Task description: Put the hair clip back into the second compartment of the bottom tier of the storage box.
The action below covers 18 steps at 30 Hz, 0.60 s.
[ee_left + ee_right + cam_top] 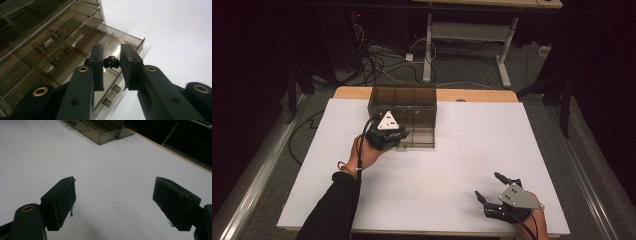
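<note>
The small black knob (110, 62) sits pinched between our left gripper (111, 65) pads, on the front of a drawer (130, 41) that stands part-way out of the smoked clear-plastic drawer cabinet (402, 116). From the high view the cabinet is at the far-left-centre of the white table (472, 150), w/ the left gripper (388, 134) right at its near face. So: left jaws closed on the knob, grip looks centred, knob about mid-pad.

Step in hand, as we judge it: working the drawer by its knob. To do it well we should keep the pull straight along the drawer's own line; any sideways drift prob. jams it in the rails or skids the whole cabinet, since it's light plastic and nothing is bracing it. Keep the wrist level so the knob doesn't slip out of the pads. Go slow & steady, no jerks.

Inside the drawers we see a few small cylindrical parts (47, 42), metal-capped, can't tell exactly what; a jolt would roll them about.

Right gripper (113, 202) hangs over bare table near the front-right corner, jaws wide apart, holding nothing, well apart from the cabinet. It could steady the cabinet if it starts to slide.
</note>
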{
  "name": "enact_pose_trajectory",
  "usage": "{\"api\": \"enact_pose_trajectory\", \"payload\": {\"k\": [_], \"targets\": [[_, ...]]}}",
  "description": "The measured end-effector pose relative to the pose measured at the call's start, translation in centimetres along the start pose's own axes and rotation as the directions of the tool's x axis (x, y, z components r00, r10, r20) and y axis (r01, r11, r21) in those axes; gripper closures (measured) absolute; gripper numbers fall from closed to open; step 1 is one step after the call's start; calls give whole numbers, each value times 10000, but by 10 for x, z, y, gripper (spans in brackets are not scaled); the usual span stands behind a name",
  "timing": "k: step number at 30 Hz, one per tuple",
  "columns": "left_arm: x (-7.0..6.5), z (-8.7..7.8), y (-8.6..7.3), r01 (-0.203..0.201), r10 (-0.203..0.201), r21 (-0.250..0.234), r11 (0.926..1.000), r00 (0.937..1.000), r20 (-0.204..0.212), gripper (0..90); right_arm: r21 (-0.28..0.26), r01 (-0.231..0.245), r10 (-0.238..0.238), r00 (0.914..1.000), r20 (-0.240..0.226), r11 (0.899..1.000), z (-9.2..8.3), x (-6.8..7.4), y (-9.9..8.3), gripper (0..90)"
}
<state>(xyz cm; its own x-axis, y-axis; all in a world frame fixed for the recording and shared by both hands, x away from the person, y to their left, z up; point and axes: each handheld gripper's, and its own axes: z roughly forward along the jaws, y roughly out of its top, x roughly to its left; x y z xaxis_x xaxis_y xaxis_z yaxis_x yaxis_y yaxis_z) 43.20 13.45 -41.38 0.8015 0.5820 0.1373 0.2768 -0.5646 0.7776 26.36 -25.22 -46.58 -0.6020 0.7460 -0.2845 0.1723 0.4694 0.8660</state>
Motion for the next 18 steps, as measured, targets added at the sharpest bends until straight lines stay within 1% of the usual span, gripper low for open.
{"api": "enact_pose_trajectory", "payload": {"k": [5,10,13,18], "targets": [[3,10,-2,87,-86,196,9998,9999,-55,712,5,23,-23,10000,-13,10000,0,0,0,189],[7,16,-5,264,-263,248,9993,9996,-78,712,19,39,-39,10000,2,10000,1,0,0,188],[8,19,-6,240,-237,322,9992,9997,-100,712,38,58,-58,10000,2,10000,1,1,0,188],[10,22,-8,311,-305,396,9987,9994,-148,711,48,48,-48,10000,-12,10000,1,1,0,189]]}}
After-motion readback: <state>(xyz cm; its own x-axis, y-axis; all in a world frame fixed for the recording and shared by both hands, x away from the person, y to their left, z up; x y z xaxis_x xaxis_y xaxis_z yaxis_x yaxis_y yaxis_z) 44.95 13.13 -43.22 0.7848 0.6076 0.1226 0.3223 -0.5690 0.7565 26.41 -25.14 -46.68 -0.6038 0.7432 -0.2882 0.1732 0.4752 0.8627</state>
